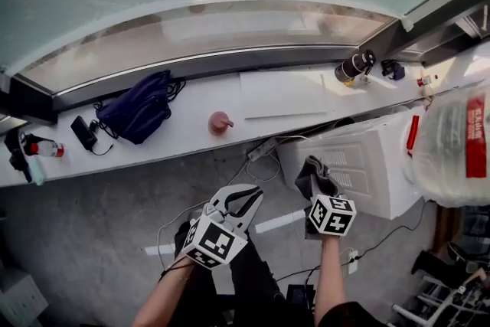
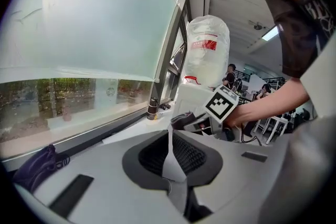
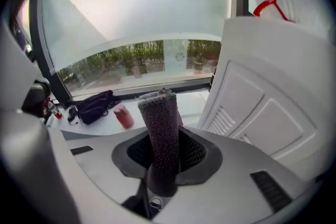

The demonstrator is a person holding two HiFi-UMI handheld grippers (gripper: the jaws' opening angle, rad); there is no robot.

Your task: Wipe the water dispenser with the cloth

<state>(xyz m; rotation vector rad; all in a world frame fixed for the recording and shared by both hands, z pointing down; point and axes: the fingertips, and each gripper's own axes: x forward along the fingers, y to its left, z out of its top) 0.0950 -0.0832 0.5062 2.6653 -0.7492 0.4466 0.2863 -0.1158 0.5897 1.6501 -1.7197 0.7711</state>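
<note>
The white water dispenser stands at the right below the window ledge, with a big clear bottle on top. My right gripper is shut on a dark grey cloth and hangs just left of the dispenser's side. In the right gripper view the rolled cloth stands up between the jaws, with the dispenser's panelled side close on the right. My left gripper hangs lower left with nothing in it. In its own view the fingers meet along a seam, and the dispenser is ahead.
Along the white window ledge lie a dark blue bag, a pink cup, a sheet of paper and a black flask. A power strip with cables hangs by the dispenser. Grey floor lies below.
</note>
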